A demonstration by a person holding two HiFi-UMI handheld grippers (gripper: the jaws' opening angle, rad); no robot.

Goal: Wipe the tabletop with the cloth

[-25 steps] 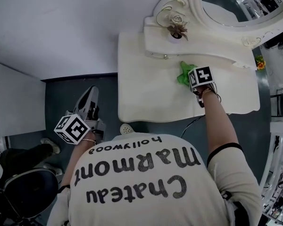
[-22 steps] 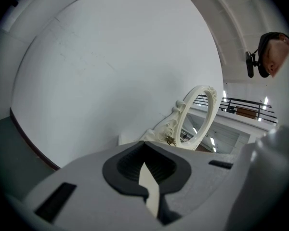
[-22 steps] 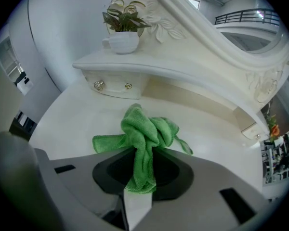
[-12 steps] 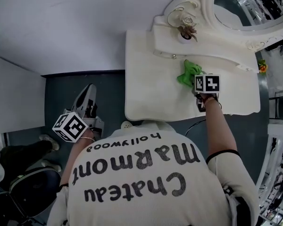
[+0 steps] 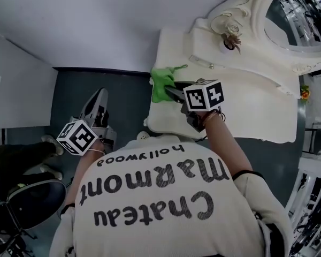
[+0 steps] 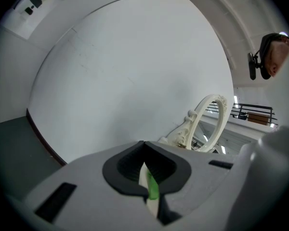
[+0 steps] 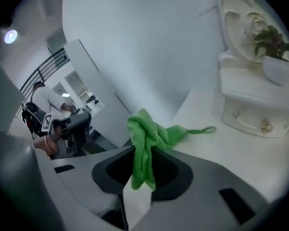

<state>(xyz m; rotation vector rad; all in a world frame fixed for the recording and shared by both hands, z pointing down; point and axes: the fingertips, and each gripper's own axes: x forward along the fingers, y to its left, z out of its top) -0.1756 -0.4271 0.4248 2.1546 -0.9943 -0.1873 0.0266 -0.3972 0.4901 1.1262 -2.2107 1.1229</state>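
Observation:
The green cloth [image 5: 161, 84] lies bunched at the left edge of the white dressing table [image 5: 246, 106], partly hanging over it. My right gripper [image 5: 169, 92] is shut on the cloth, its marker cube toward the person. In the right gripper view the cloth [image 7: 149, 131] rises from between the jaws of the right gripper [image 7: 143, 163], and its loop trails onto the tabletop [image 7: 216, 143]. My left gripper [image 5: 100, 101] hangs off the table over the dark floor, jaws together with nothing in them. The left gripper [image 6: 148, 184] looks toward the wall.
An ornate mirror [image 5: 289, 15] and a small drawer shelf with a potted flower [image 5: 232, 36] stand along the table's back. A white wall runs left of the table. A dark chair [image 5: 27, 208] and someone's legs [image 5: 37, 162] are on the floor at lower left.
My right gripper has dragged the cloth from the back middle of the tabletop to its left edge. The left gripper has stayed about where it was.

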